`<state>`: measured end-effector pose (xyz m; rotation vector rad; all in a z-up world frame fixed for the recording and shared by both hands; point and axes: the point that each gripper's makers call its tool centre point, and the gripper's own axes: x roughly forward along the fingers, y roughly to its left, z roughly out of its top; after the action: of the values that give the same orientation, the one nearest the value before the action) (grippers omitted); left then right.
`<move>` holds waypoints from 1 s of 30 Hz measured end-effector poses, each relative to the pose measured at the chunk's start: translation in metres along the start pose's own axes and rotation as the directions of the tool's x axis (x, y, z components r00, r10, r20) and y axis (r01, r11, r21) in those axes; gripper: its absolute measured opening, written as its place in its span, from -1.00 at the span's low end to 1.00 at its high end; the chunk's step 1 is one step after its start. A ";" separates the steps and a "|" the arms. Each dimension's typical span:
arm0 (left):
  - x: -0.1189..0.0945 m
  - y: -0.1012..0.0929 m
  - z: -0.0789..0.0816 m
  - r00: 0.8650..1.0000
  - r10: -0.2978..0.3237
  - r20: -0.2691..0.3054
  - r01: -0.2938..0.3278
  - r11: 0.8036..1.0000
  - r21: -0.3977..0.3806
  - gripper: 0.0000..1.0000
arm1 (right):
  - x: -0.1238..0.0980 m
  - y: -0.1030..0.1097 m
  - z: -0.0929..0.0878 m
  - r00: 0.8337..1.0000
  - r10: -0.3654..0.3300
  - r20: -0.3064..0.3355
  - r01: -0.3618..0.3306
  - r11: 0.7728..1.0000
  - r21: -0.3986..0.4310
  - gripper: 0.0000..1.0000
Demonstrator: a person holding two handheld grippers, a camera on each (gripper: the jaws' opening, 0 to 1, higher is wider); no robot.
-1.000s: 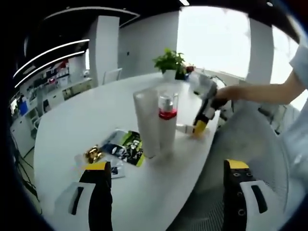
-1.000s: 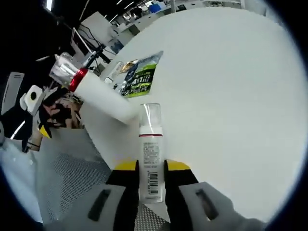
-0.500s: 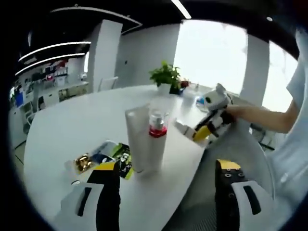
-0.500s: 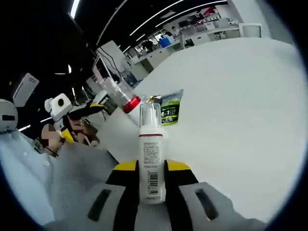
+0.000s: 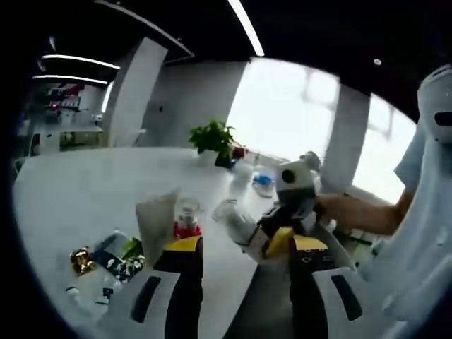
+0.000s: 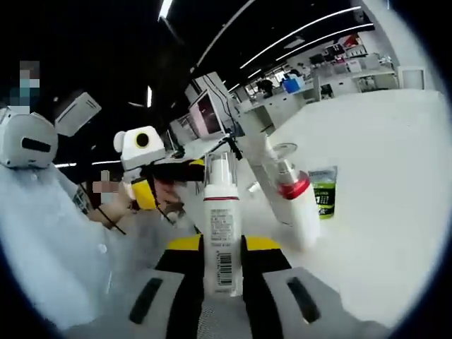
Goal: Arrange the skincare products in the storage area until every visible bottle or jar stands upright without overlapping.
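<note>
One slim white pump bottle with a clear cap and a barcode label (image 6: 222, 233) sits clamped between the jaws of the right gripper (image 6: 222, 268), lifted clear of the white oval table (image 6: 381, 212) and held with its cap pointing away from the gripper, probably so it can be set down on its base rather than on its side. In the left gripper view the same bottle (image 5: 240, 226) hangs tilted just off the table's near edge, beside the left gripper (image 5: 240, 265), whose jaws stand apart with nothing between them, seemingly kept free for the next pick. On the table near that edge stands a white bottle with a red collar and clear cap (image 6: 293, 205), upright, next to a tall translucent white tube (image 5: 159, 222). A green and black sachet (image 6: 323, 198) lies flat just behind the red-collared bottle, and a small gold-wrapped item (image 5: 81, 260) lies further along. A potted green plant (image 5: 212, 138) stands at the table's far edge.
</note>
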<state>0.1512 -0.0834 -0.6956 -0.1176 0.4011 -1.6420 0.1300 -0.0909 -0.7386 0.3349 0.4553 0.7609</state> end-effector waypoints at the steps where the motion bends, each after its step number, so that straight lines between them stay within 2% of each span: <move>1: 0.001 0.001 0.000 1.000 0.004 -0.002 -0.004 1.000 0.014 -0.26 | 0.002 0.003 0.002 1.000 0.013 0.007 -0.013 1.000 -0.015 -0.61; 3: 0.003 0.003 0.002 1.000 0.000 0.005 0.000 0.999 0.036 -0.30 | 0.005 0.004 0.003 1.000 0.024 0.006 -0.024 1.000 -0.019 -0.61; 7: 0.006 0.000 0.006 0.998 -0.056 0.036 0.056 0.998 -0.012 -0.46 | 0.011 0.009 0.002 0.998 0.063 -0.004 -0.063 0.998 -0.026 -0.61; 9: 0.007 -0.002 0.011 0.993 -0.090 0.073 0.092 0.996 -0.016 -0.47 | 0.011 0.009 0.006 0.998 0.063 0.016 -0.062 0.997 -0.039 -0.61; 10: 0.007 -0.004 0.016 0.988 -0.114 0.100 0.119 0.992 -0.042 -0.47 | 0.011 0.011 0.010 0.996 0.081 0.033 -0.080 0.996 -0.033 -0.61; 12: 0.006 -0.004 0.019 0.984 -0.146 0.097 0.151 0.988 -0.039 -0.47 | 0.011 0.013 0.014 0.993 0.100 0.057 -0.098 0.995 -0.034 -0.61; 14: 0.009 0.000 0.019 0.986 -0.146 0.084 0.149 0.988 -0.035 -0.53 | 0.012 0.017 0.016 0.991 0.120 0.058 -0.117 0.992 -0.044 -0.61; 18: 0.015 -0.001 0.018 0.984 -0.172 0.048 0.173 0.985 -0.013 -0.50 | 0.017 0.014 0.017 0.991 0.124 0.044 -0.121 0.991 -0.059 -0.61; 25: 0.019 0.001 0.024 0.975 -0.220 0.046 0.220 0.976 0.000 -0.57 | 0.022 0.008 0.019 0.990 0.132 0.041 -0.128 0.988 -0.080 -0.60; 28: 0.022 -0.003 0.019 0.973 -0.232 0.020 0.231 0.972 0.037 -0.60 | 0.023 0.002 0.015 0.995 0.099 0.016 -0.096 0.986 -0.137 -0.59; 30: 0.025 -0.005 0.010 0.972 -0.235 -0.021 0.236 0.971 0.050 -0.63 | 0.024 -0.005 0.005 0.997 0.062 -0.040 -0.068 0.985 -0.159 -0.57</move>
<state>0.1467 -0.1098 -0.6882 -0.1167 0.3656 -1.8873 0.1502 -0.0777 -0.7430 0.1871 0.4142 0.8627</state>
